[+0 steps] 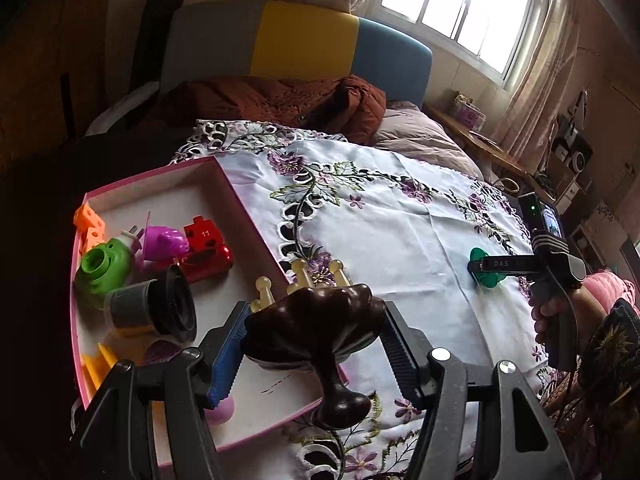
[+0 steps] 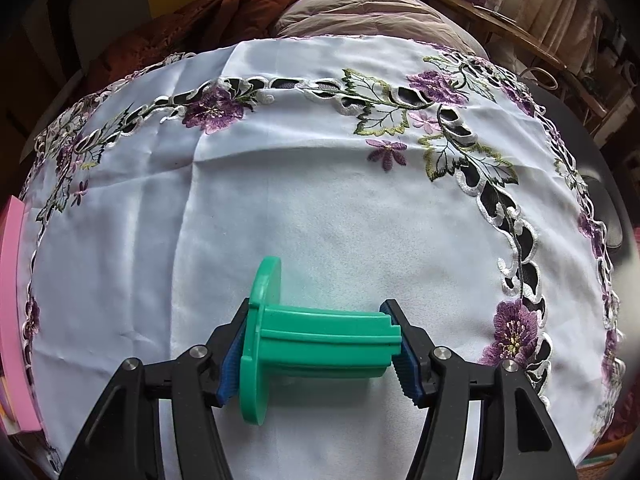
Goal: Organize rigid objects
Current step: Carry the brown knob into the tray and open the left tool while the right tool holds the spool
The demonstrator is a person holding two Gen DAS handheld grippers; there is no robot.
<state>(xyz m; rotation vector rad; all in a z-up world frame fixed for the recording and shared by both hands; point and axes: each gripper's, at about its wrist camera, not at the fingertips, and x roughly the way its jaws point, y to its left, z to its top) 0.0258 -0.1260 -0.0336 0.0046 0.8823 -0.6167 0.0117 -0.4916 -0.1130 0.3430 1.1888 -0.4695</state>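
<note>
Daylight from the blown-out window [image 1: 460, 4] brightens the tablecloth [image 2: 320, 208]; fisheye edges bend, corners fall dark.

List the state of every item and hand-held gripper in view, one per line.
Left hand-held gripper: shut on the dark brown massager.
Dark brown massager: held above the pink tray's edge.
Right hand-held gripper: shut on the green plastic piece.
Green plastic piece: lying sideways on the tablecloth.
Pink tray: holds several toys.

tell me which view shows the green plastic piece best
The right wrist view: the green plastic piece fills the foreground between the right gripper pads, flange and ribbed stem clear. The left wrist view shows it small, far off, partly hidden by that gripper.
</note>
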